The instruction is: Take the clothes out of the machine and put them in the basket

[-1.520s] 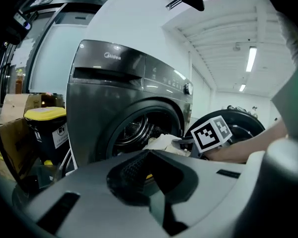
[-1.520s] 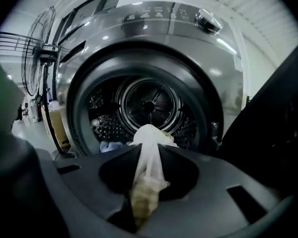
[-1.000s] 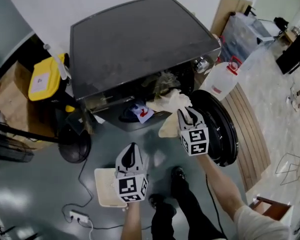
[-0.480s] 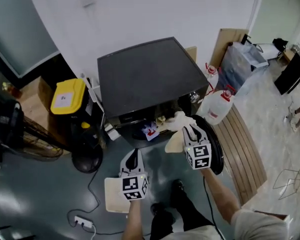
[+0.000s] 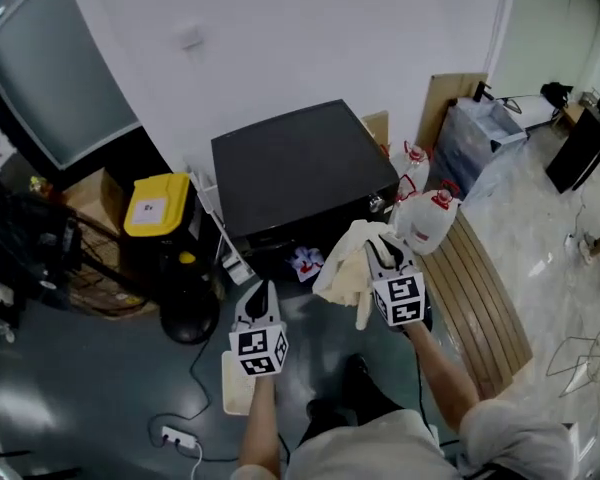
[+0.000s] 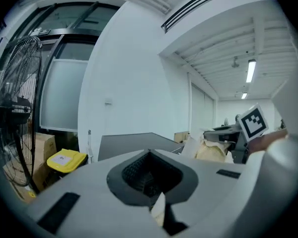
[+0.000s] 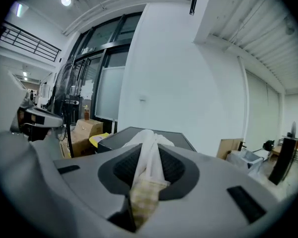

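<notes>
Cream garment (image 5: 342, 268) out of machine (image 5: 300, 168), dangling from right gripper (image 5: 382, 252), fingers clamped on bunched fold. Basket (image 5: 230, 393) on floor (image 5: 100, 408) beneath left gripper (image 5: 260, 296), fingers together, empty. Swing garment over basket, lower tail first, then release.

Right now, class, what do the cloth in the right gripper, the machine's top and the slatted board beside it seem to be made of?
Cloth: soft fabric, cream, matt; it folds and drapes.
Machine top: probably painted metal or plastic; dark, smooth, faint sheen.
Slatted board: likely wood; brown parallel strips.
</notes>
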Demonstrator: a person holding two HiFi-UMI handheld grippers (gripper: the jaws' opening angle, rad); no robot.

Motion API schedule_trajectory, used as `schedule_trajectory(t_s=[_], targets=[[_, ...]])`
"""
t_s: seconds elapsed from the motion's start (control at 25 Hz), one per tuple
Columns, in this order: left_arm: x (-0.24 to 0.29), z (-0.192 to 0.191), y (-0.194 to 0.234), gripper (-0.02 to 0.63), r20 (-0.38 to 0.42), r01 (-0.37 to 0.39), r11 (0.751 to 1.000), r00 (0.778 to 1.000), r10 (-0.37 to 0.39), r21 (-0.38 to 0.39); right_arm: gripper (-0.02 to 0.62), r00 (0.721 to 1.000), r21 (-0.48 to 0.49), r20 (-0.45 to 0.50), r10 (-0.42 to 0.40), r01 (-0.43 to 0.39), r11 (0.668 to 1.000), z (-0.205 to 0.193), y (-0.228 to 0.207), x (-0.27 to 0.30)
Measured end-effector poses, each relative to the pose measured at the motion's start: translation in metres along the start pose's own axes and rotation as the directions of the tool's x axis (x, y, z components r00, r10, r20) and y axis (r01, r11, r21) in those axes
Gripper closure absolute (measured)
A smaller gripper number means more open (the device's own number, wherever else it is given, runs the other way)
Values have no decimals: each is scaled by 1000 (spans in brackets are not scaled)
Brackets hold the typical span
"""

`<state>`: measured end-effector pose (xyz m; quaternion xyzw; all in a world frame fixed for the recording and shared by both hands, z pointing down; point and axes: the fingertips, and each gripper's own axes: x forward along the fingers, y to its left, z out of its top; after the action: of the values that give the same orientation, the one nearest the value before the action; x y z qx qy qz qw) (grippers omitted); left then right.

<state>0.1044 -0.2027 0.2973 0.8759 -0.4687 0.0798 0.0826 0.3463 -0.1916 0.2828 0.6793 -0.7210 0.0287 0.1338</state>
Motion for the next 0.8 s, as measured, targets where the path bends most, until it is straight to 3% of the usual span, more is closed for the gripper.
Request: schedule_trajectory(t_s=[0.32, 0.8], targets=[[-45, 45, 1, 588, 59, -20, 1000, 998, 19, 16, 505, 993, -74, 81, 83, -77, 994, 66, 39, -51], [-147, 35, 61, 588, 73, -183, 983, 980, 184, -23, 505, 953, -131, 151, 264, -245, 961, 103, 150, -91]])
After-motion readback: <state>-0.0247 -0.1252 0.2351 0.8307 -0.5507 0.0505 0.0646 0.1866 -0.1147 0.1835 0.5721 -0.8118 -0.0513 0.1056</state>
